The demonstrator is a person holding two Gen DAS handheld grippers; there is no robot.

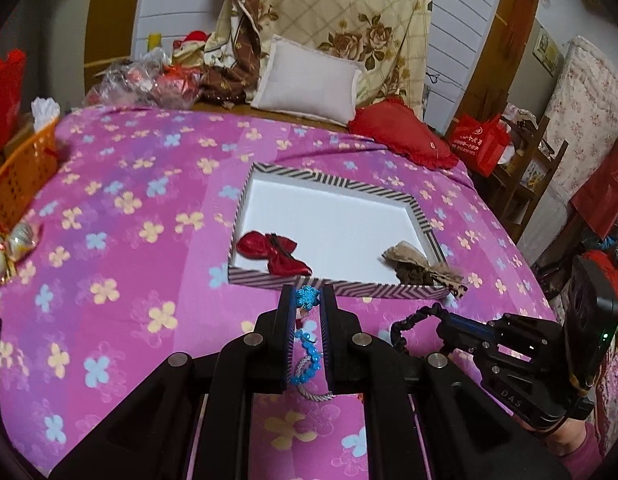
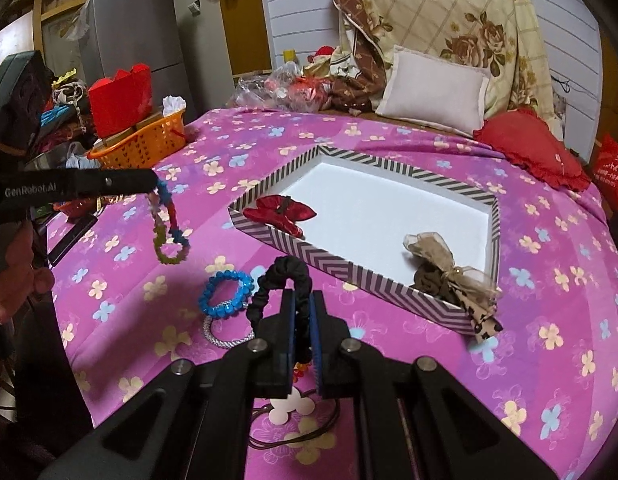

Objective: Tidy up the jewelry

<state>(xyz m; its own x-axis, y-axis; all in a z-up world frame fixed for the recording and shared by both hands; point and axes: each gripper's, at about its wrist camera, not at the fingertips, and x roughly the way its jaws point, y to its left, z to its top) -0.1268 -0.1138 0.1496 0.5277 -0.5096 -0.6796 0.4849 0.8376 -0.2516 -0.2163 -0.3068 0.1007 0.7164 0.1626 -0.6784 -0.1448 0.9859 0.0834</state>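
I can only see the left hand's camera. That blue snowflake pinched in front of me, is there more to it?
Observer: Yes. From the right camera, the left gripper holds a beaded strand that hangs down in a loop, blue and red above, yellow-green at the bottom.
Operator: And under the other gripper with the black thing?
Observer: Below the right gripper, which is shut on the black scrunchie, there is a white flower-shaped piece.
Operator: What's beyond the orange basket?
Observer: A grey fridge.
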